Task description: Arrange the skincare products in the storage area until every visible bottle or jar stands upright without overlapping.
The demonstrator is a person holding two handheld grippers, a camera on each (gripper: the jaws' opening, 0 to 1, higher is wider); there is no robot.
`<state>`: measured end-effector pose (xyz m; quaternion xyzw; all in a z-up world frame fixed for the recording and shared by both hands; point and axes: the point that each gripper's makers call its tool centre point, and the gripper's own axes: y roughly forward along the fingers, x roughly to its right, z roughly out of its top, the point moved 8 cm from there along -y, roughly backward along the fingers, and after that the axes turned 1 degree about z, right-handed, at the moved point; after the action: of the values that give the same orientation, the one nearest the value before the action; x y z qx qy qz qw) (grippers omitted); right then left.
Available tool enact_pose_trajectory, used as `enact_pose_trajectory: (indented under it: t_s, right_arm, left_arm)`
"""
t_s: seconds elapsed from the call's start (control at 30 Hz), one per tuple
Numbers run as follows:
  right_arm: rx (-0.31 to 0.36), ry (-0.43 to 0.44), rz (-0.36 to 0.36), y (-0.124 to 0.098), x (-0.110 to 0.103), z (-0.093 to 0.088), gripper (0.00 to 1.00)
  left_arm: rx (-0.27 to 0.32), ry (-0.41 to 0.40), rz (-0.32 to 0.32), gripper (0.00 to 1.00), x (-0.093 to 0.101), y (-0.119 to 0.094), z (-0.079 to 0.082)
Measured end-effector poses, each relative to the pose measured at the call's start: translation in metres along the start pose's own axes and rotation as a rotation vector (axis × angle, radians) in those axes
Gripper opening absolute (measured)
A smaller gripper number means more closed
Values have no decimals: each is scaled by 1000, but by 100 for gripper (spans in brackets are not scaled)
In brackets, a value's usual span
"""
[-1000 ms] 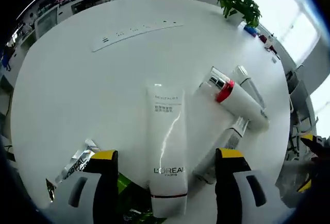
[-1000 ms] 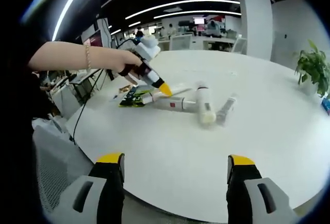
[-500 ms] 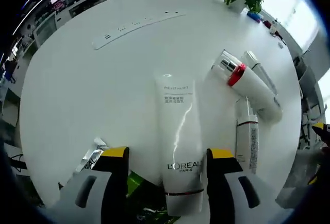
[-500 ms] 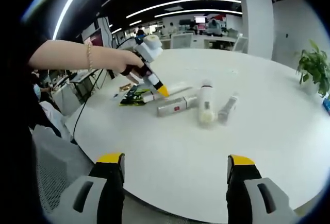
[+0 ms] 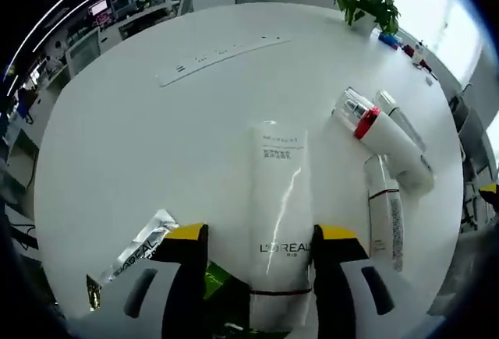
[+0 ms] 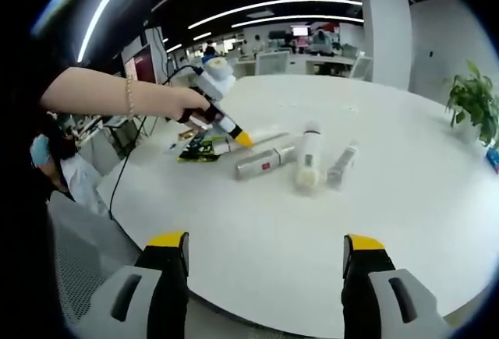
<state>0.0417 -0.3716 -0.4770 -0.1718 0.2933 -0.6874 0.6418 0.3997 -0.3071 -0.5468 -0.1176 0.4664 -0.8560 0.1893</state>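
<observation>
Left gripper (image 5: 253,238) is low over the white table (image 5: 156,144), jaws spread about as wide as the L'Oréal tube (image 5: 279,222) lying flat between them; the yellow tips sit right at the tube's sides, but whether they press on it I cannot tell. The tube's cap end points back toward the camera. Beside the left jaw lies a silver sachet (image 5: 136,247), and something green (image 5: 214,280) pokes out under the jaws. To the right, a white bottle with a red band (image 5: 382,138) lies on its side, with a slim tube (image 5: 399,119) just beyond it and another slim tube (image 5: 385,210) just beside its base end. A potted plant (image 5: 365,0) stands at the far edge. The right gripper (image 6: 265,245) hangs wide open off the near edge of the table, gripping nothing. From its view, a hand (image 6: 187,104) aims the left gripper down at the cluster, and the bottle (image 6: 307,160) lies with tubes either side, all flat, none upright.
</observation>
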Motion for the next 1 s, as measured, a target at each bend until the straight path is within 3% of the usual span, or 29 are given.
enact_pose_trajectory:
  t_s: [0.07,0.1,0.3,0.57,0.63,0.73,0.8,0.9,1.0]
  right_arm:
    - [-2,-4,0,0,-1,0,83]
    - [-3,-5,0,0,-1,0,83]
    - [-7,-5,7,1,-1,0,83]
    - [-40,-10,68,3,-8,0,78]
    - [-32,12,78,4,-9,2,78]
    - [33,108,96,6,-10,8,77]
    - [67,173,116,7,-13,11,76]
    - [75,182,128,8,-18,12,75]
    - [103,232,195,6,-32,21,74]
  left_arm:
    - [8,7,-29,37,5,1,-3]
    - [29,30,27,38,-2,4,0]
    - [37,39,14,36,0,1,-2]
    - [58,-81,-42,35,7,-5,-12]
    - [70,-81,-45,34,10,-10,-14]
    - [97,-97,-57,34,14,-20,-16]
    - [113,-103,-61,34,10,-14,-15]
    - [138,-115,-61,34,11,-26,-24]
    - [157,-133,-60,34,13,-36,-32]
